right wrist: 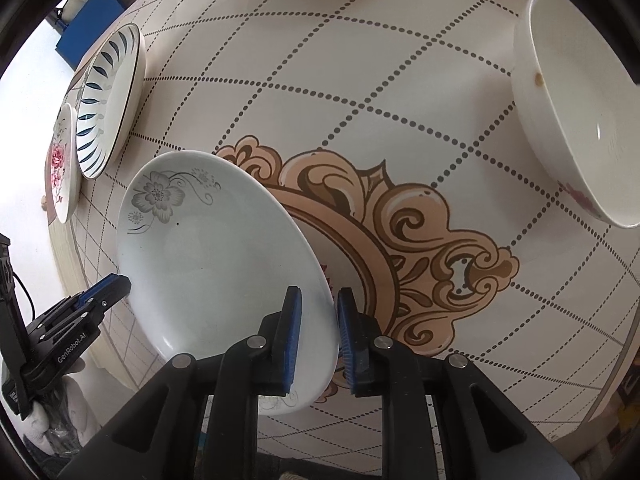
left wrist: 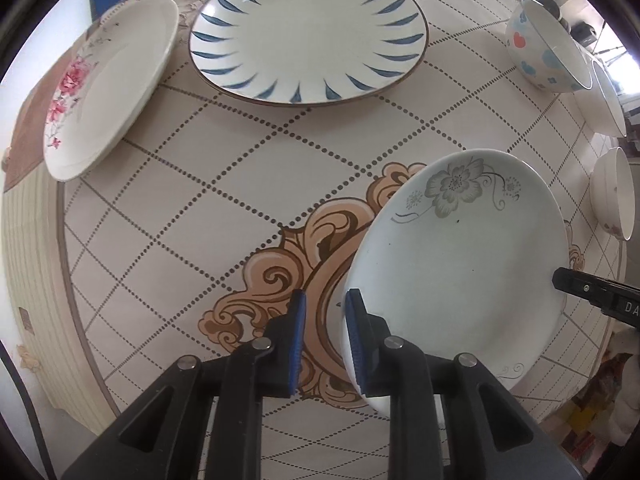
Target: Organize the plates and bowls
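Two grippers at one plate | grey-flower plate sits on table, between both | left gripper slightly open, plate's left rim between pads, loose | right gripper slightly open around right rim | both equally near

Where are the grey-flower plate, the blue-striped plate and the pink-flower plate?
Grey-flower plate (left wrist: 460,264): left wrist view, on its bare middle.
Blue-striped plate (left wrist: 308,36): left wrist view, on its white centre.
Pink-flower plate (left wrist: 116,88): left wrist view, on its plain middle.
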